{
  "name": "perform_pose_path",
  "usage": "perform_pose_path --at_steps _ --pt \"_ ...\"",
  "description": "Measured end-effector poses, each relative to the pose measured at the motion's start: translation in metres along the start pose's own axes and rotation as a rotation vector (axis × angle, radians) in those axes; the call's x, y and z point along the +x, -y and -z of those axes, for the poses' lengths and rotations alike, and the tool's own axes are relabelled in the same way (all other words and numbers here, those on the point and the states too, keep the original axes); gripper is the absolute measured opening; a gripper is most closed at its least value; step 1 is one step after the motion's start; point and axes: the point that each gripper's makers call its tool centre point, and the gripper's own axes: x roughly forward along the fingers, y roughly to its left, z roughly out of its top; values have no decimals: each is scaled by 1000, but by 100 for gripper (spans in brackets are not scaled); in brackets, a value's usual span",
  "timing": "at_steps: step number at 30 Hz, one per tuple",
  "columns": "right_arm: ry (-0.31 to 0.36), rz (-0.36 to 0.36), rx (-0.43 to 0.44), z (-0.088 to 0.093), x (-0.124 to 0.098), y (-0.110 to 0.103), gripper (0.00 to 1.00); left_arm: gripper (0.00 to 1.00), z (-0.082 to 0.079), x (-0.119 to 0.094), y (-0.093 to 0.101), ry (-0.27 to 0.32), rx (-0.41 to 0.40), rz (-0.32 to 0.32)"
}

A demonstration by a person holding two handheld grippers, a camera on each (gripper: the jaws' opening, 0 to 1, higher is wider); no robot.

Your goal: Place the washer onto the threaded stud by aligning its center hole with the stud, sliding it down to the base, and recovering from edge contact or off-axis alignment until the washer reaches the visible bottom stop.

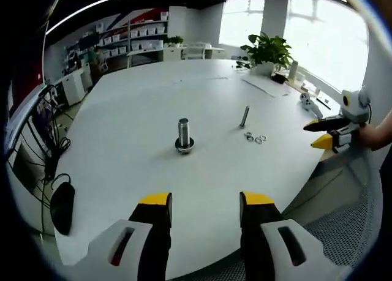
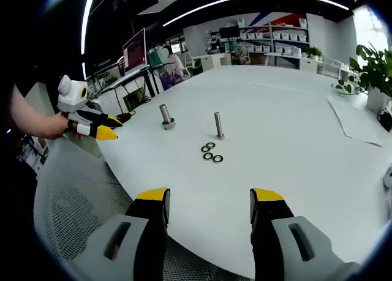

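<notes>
On the counter [image 2: 294, 146] two studs stand upright, well apart. From my right fingers' view, the washers [image 2: 211, 152] lie just before the thin stud [image 2: 218, 125]; the thick stud [image 2: 166, 116] stands to its left. A potted plant [image 1: 267, 51] sits far behind them at the counter's edge.

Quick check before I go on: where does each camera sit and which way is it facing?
Left gripper view: rides the left hand-held gripper, facing across the round white table; right hand-held gripper and a forearm at right.
Right gripper view: rides the right hand-held gripper, facing the same table; left hand-held gripper at left.
Shared: two upright metal studs and loose metal washers.
</notes>
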Motion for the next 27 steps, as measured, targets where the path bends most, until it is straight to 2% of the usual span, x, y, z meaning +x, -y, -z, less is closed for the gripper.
perform_pose_path --at_steps 10,12,14,20,22,27 --pt "-9 -3 -4 2 1 -1 55 40 7 -1 -1 30 13 -10" --pt "-11 -5 -6 2 1 -1 55 40 6 -1 -2 33 5 -12" --pt "-13 -5 -7 2 1 -1 55 40 -1 -3 -1 63 -1 -7" --pt "-16 -6 -11 3 1 -1 55 40 0 -3 10 68 2 3" --pt "-17 -7 -7 3 1 -1 55 40 1 -2 10 64 23 2" --pt "-21 -11 -8 4 1 -2 55 40 0 -2 10 71 15 4"
